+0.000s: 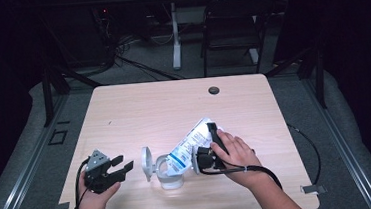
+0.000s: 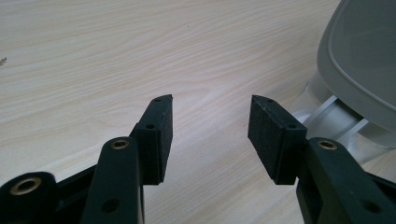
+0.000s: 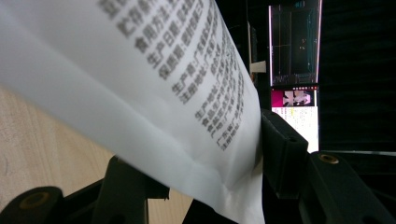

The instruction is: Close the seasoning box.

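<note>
Pouring looks like the step in hand: my left gripper rests near me on the pale wooden table, jaws spread and empty, beside the clear plastic jar with its white hinged lid open. Farther off, my right gripper pinches the white printed pouch, tilted mouth-down into the jar. Next I should tip steadily.

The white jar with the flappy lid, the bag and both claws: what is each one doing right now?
Jar: upright on the table, lid flipped open.
Bag: tilted, lower end at the jar's mouth.
Right claw: shut on the bag.
Left claw: open, empty, beside the jar.
</note>
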The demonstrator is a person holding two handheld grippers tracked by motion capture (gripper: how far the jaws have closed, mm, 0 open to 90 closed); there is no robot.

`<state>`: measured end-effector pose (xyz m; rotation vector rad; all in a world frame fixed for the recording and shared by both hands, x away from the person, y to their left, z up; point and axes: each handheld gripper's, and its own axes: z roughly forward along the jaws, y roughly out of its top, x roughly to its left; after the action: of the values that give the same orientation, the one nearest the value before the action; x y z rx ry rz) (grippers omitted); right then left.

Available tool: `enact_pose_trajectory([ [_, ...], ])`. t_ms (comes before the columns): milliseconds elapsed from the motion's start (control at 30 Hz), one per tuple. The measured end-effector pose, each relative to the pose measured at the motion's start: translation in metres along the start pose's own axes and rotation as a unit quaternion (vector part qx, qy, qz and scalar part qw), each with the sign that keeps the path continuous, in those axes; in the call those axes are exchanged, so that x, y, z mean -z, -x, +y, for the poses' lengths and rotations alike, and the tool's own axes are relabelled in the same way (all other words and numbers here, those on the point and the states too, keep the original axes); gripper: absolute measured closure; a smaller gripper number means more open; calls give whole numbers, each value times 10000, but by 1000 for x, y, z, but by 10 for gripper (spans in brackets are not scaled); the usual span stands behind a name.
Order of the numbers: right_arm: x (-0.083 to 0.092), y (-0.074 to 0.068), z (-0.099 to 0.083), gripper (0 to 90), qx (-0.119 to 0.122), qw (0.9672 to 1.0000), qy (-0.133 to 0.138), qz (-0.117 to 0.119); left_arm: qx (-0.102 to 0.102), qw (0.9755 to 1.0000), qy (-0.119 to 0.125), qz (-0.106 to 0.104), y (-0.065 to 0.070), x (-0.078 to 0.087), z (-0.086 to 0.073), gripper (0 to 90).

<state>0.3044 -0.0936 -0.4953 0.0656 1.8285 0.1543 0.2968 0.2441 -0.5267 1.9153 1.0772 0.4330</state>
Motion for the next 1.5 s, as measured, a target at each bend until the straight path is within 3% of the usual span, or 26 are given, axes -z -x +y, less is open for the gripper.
enact_pose_trajectory([
  [1500, 2, 2, 1, 519, 68, 9999, 52, -57, -43, 10000, -37, -15, 0, 0, 1, 508],
])
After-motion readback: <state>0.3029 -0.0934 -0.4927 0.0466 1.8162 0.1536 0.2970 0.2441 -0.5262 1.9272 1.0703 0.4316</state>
